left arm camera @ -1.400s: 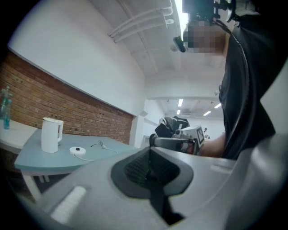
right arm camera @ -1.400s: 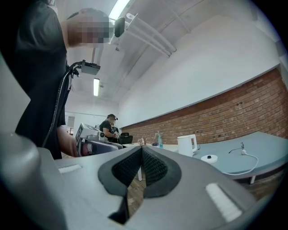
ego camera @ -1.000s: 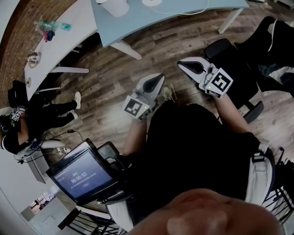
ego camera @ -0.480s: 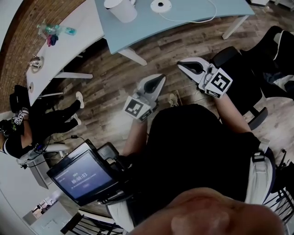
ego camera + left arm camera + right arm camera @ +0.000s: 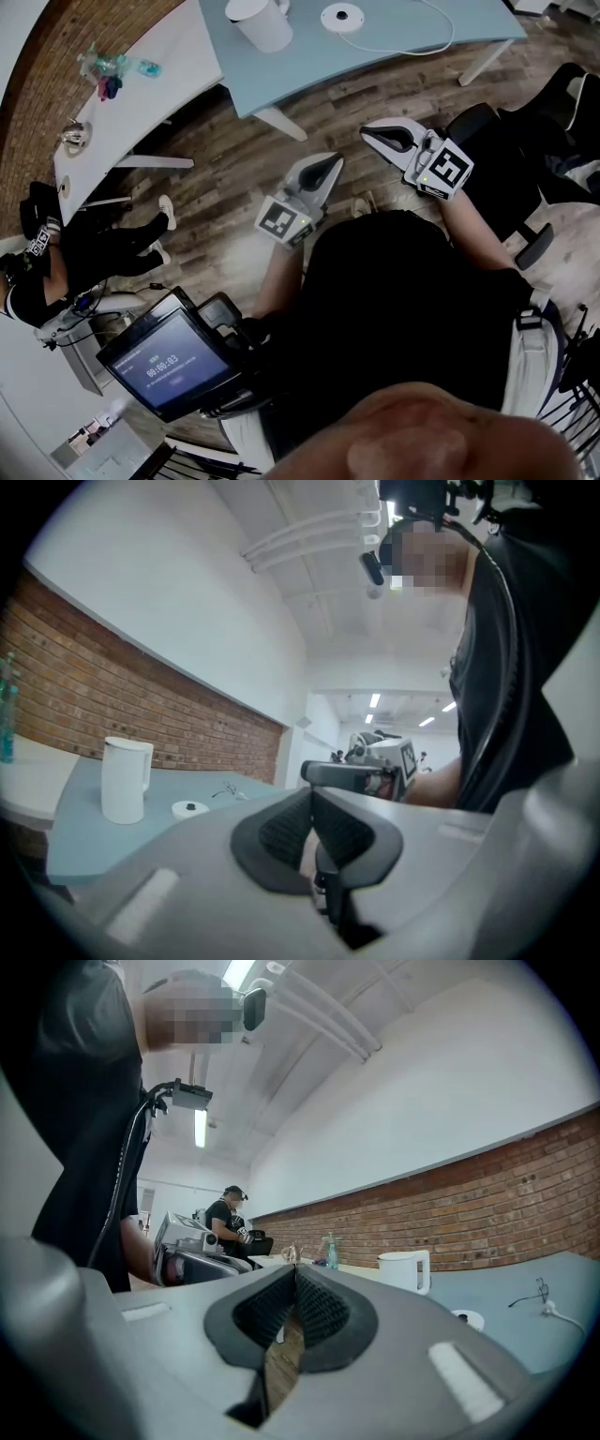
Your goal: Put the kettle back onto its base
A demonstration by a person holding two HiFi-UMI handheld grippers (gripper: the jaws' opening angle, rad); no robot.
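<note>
The white kettle [image 5: 261, 21] stands on the pale blue table [image 5: 375, 56] at the top of the head view, apart from its round white base [image 5: 343, 16], which lies to its right. Both grippers are held over the wooden floor, short of the table's near edge. My left gripper [image 5: 330, 161] is shut and empty. My right gripper [image 5: 368, 129] is shut and empty too. The left gripper view has the kettle [image 5: 125, 778] and base [image 5: 190, 808] at the left. In the right gripper view the kettle [image 5: 405, 1269] and base [image 5: 466, 1318] are ahead to the right.
A white cable [image 5: 412, 42] runs from the base across the blue table. A white table [image 5: 141, 84] at the left carries a spray bottle [image 5: 117, 66]. A seated person [image 5: 56, 253] is at far left, a black chair [image 5: 553, 141] at right, a screen [image 5: 173, 361] below.
The blue table, kettle and base have slid down and closer in the head view as both grippers moved forward toward them. Both stay shut.
</note>
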